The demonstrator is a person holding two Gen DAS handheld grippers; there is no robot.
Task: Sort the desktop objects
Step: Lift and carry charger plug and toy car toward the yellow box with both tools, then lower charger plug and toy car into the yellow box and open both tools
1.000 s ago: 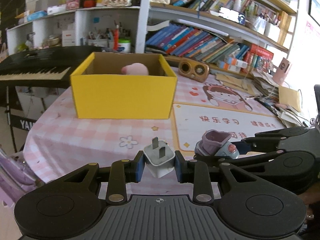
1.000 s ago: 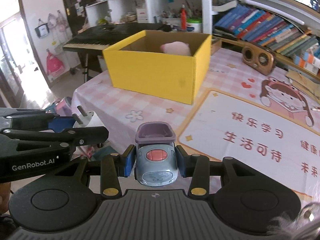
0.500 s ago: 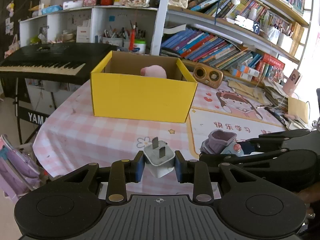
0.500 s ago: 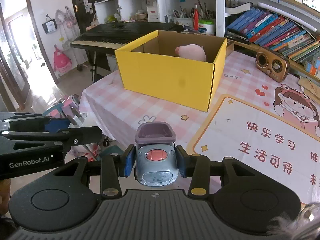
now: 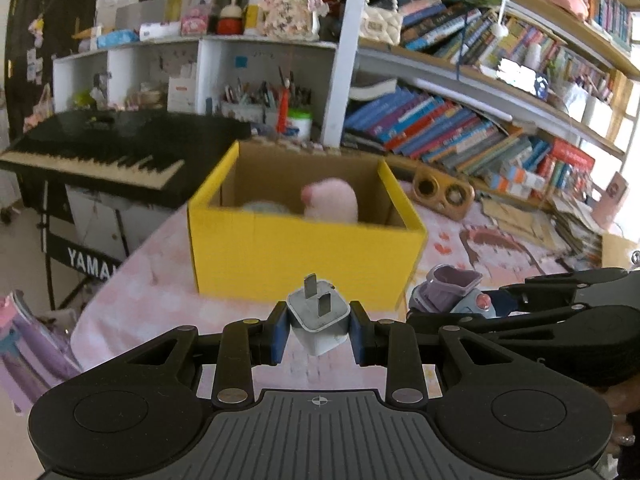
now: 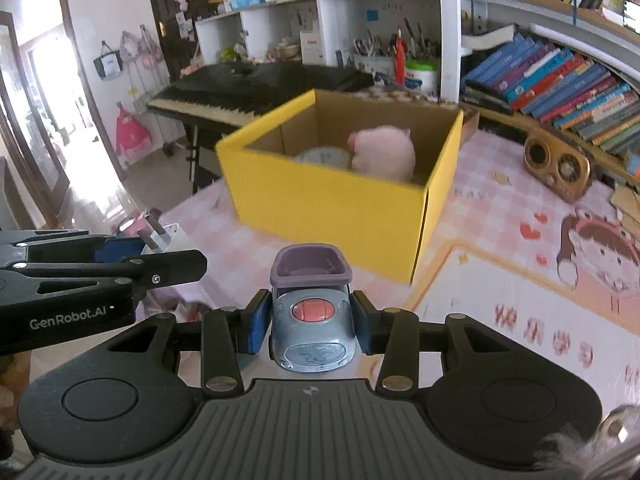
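From the left wrist, the yellow box (image 5: 304, 240) now stands larger and nearer than a second ago, and more of its inside shows; the left tongs (image 5: 319, 326) are clamped on one white plug adapter (image 5: 319, 322), its two flat prongs pointing up and forward, carried clear above the pink checked tabletop (image 5: 160, 300); to the right the right tongs (image 5: 448, 312) come alongside with the toy car (image 5: 452, 292); inside the box lie one pink plush (image 5: 332, 200) and one pale round thing I cannot name; I judge both loads are being brought to the box for dropping, with the near wall not yet crossed. From the right wrist, the box (image 6: 340, 200) has likewise drawn closer and its opening is plainer; the right tongs (image 6: 311, 320) are closed on one grey-blue toy car (image 6: 311, 320) with a purple tub at its front; the left tongs (image 6: 132, 248) sit at the left edge with the adapter (image 6: 168, 236); one wooden speaker (image 6: 556, 168) stands beyond on the tabletop (image 6: 500, 216); so two things in hand, two already in the box.
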